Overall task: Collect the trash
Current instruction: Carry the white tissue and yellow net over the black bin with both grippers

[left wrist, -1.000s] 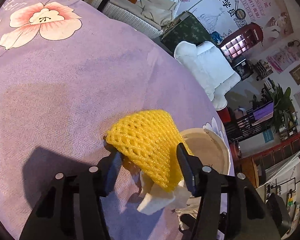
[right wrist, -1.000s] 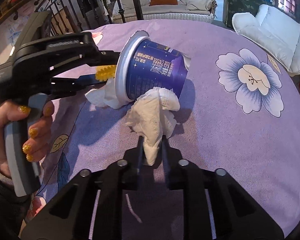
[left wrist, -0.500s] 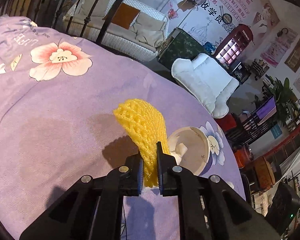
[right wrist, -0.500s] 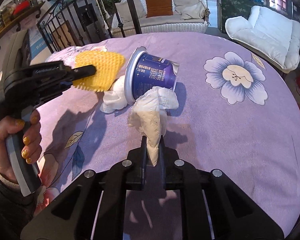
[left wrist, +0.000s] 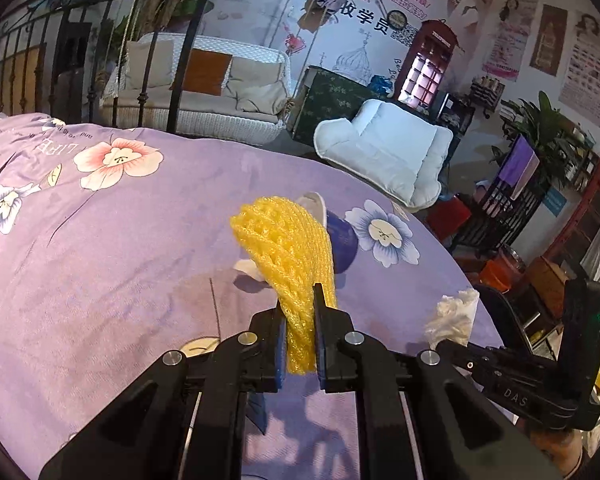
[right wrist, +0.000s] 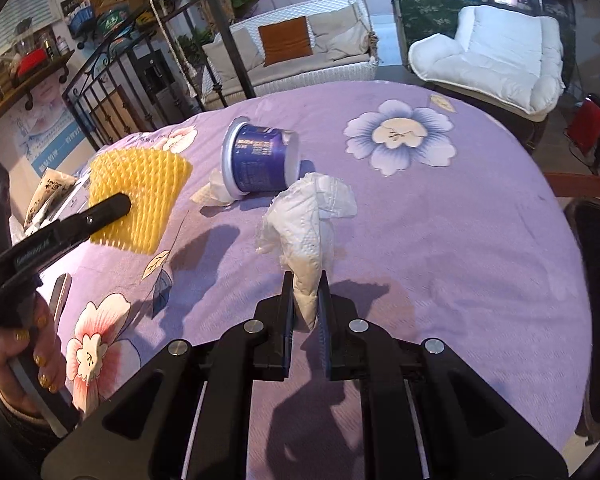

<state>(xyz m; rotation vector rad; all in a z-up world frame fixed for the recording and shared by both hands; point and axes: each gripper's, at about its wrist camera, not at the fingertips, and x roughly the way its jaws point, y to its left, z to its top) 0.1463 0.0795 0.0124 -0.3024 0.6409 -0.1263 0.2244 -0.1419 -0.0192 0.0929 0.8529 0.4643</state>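
Surface: round counter (right wrist: 480, 240) under a purple floral cloth; lounge furniture behind it.

Item 1, nearest. My right hand-held gripper (right wrist: 306, 300) is clamped on a crumpled white paper towel (right wrist: 308, 220). The narrow end sits between the jaws; the wad flares forward and hangs clear above the cloth.

Item 2. My left hand-held gripper (left wrist: 300, 320) is clamped on a yellow foam fruit net (left wrist: 288, 248), its long axis running straight out along the fingers. The right view shows the net held off the counter, left of the towel.

Item 3, farther. A blue paper tub (right wrist: 260, 160) lies on its side on the cloth, rim toward the left, base toward the right, ahead of both grippers and between them. I judge the right one slightly nearer to it.

Item 4. A second white tissue wad (right wrist: 216, 192) rests on the cloth, touching the tub's rim.

Judgement: both grippers are full, so the next move is to carry these loads to a bin, with tub and tissue left for later.

Not made out: no bin appears in either view. In the left view the net hides most of the tub. A packet at the counter's far left edge is cut off and unreadable.
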